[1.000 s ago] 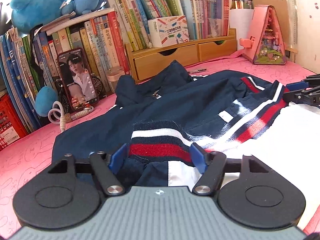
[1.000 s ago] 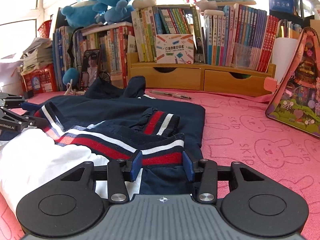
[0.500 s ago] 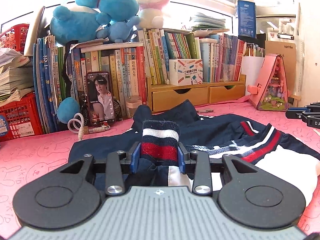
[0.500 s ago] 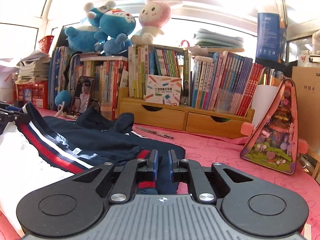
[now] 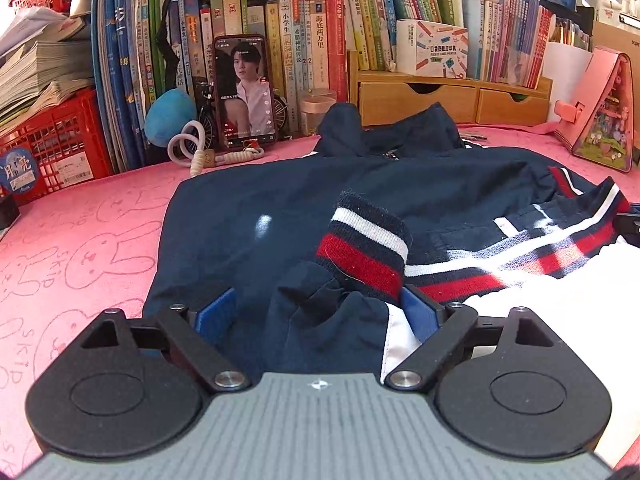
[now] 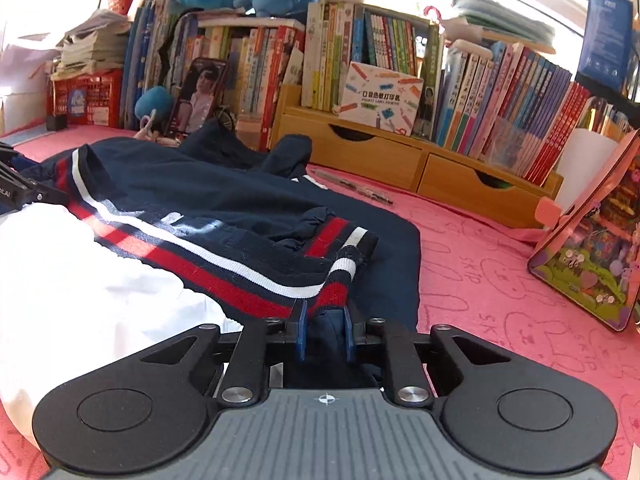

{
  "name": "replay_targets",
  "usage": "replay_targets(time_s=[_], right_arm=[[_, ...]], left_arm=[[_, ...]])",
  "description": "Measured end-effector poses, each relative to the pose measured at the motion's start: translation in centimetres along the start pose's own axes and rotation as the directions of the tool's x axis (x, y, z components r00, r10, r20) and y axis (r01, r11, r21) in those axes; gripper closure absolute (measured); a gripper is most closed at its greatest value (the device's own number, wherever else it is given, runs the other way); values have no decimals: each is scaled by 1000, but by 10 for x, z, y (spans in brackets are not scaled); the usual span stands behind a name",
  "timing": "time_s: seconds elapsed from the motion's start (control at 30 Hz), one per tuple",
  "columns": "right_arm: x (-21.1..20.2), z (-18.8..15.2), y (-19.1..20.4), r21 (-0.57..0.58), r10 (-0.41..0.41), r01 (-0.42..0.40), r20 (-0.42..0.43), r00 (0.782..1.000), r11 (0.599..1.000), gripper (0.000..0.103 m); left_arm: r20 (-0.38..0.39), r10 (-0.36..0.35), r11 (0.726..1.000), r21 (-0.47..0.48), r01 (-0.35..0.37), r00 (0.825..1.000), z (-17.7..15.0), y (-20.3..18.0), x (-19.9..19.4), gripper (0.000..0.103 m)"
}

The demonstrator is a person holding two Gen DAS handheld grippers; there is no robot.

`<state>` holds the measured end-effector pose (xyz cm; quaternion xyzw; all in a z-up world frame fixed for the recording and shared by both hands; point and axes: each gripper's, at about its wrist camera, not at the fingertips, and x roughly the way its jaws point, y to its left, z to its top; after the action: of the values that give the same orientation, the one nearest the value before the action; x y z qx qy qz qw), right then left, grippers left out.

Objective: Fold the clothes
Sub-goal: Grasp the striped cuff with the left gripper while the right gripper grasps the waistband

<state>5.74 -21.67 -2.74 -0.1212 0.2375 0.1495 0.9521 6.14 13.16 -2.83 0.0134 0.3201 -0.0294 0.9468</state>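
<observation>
While I read both wrist views: the navy jacket lies spread on the pink mat, collar toward the bookshelf, hem band and white lining nearest me.

Left gripper: released. Its jaws have just been opening, and the blue pads stand wide apart with the left striped cuff and some sleeve fabric lying loose between them. The right pad looks to be brushing the cloth, but nothing is pinched.

Right gripper: clenched. Its jaws have just been closing, and the pads press on dark fabric just below the right striped cuff. I count that sleeve as held.

Where the cuffs lie: each sleeve end rests on the jacket's front, left one on my left half, right one near the garment's right edge.

Long axis: jacket runs from me toward the bookshelf; the striped hem band crosses it side to side.

Relation that matters: the right cuff sits directly ahead of the right gripper's fingertips, so that hand is the one placed to carry its sleeve inward across the chest.

My judgement of the step: left sleeve laid down, right sleeve mid-fold.

Risk: bunched sleeve fabric may drag the body panel along.
</observation>
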Motion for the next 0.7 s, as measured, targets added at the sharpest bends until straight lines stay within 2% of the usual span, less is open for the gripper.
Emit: replay_targets(time_s=[0.07,0.17,0.2,0.27,0.33,0.4,0.5,0.57,0.6,0.67,0.7], right_arm=[[-3,5,-8,36,-14,13,33,999,999,85],[2,11,-16,66,-32,30,33,999,997,85],[7,11,-16,67,-41,40,20,999,997,85],[19,9,-16,68,-71,72,-14,997,995,92],[29,3,-20,91,-98,102,-50,994,991,93],[34,-2,-30,160,-49,60,-71,996,985,92],[23,-5,-44,254,56,-53,-4,998,966,90],[17,-7,-56,320,130,-133,29,991,938,85],[16,-9,-62,348,163,-168,42,986,922,80],[15,-9,-70,381,207,-211,51,977,900,68],[14,-10,-72,397,224,-228,58,973,889,54]], left_arm=[[5,6,1000,-20,-6,1000,-1,3,-1,14],[32,51,998,-28,-50,998,-1,4,-7,14],[39,71,997,-30,-70,997,-1,5,-9,14],[40,113,993,-31,-111,993,0,8,-12,14],[32,107,994,-26,-106,994,-1,13,-16,14],[36,83,997,-6,-83,996,-3,15,-23,15],[77,23,999,27,-26,997,-1,16,-42,13],[111,-27,999,28,24,993,4,18,-50,11],[123,-49,999,21,47,991,7,20,-51,8],[128,-102,995,6,102,986,13,23,-48,3],[106,-134,991,2,134,985,16,25,-40,2]])
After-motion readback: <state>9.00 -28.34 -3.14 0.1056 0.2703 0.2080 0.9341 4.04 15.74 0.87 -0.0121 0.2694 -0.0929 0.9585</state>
